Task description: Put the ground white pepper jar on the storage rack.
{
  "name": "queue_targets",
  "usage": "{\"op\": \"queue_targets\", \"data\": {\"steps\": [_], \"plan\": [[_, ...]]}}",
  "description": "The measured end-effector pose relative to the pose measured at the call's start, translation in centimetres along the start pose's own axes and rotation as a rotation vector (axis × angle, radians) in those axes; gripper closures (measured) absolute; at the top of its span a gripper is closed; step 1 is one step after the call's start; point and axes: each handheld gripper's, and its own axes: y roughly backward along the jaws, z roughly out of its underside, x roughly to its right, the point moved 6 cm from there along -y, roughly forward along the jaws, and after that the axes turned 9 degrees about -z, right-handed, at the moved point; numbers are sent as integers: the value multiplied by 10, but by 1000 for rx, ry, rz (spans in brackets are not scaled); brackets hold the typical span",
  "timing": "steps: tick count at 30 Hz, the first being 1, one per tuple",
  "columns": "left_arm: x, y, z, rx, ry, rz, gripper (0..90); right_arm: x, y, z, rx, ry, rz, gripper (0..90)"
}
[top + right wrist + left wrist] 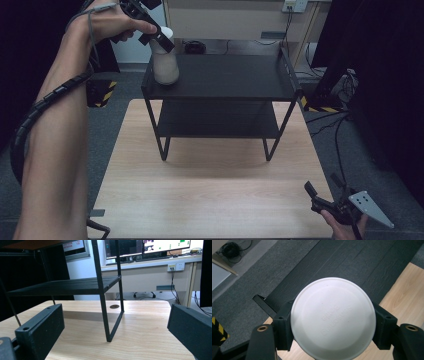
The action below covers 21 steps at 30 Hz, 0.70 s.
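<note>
My left claw [161, 38] is clamped on the white lidded cup [164, 64], which stands upright at the far left corner of the black rack's [225, 75] top shelf. From the left gripper view I look straight down on the round lid [333, 318], one jaw pressed to each side of it, so the cup's long axis runs vertically, directly below the claw. Any lift, I judge, goes straight up along that axis (a tilt could tip it). My right claw [320, 197] sits idle at the table's [210, 200] near right corner, jaws apart and empty, well apart from the cup.
</note>
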Motion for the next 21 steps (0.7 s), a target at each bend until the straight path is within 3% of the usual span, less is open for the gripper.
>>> {"op": "queue_targets", "data": {"steps": [6, 7, 12, 14, 15, 16, 17, 18, 21], "plan": [[-3, -5, 3, 8, 25, 10, 329, 0, 0, 0, 1, -4, 2, 9], [-2, -6, 6, 25, 38, -7, 322, 0, 0, 0, -1, -6, -2, 9], [-1, -5, 10, 40, 47, -14, 134, -1, -1, 0, 0, -10, -8, 9], [1, -2, 12, 48, 37, -17, 99, -1, 0, 0, 1, -11, -8, 9], [1, 4, 14, 80, 46, -11, 83, -1, -1, 1, 1, -12, -8, 9], [1, 4, 14, 80, 46, -11, 88, -1, -1, 1, 1, -12, -8, 9], [3, 14, 16, 123, 48, -30, 82, -1, -1, 1, 0, -14, -9, 9], [3, 14, 16, 123, 48, -30, 68, -1, -1, 1, 0, -14, -9, 9], [10, 31, 16, 161, 13, -50, 58, -2, -1, 0, 1, -9, -13, 9]]}}
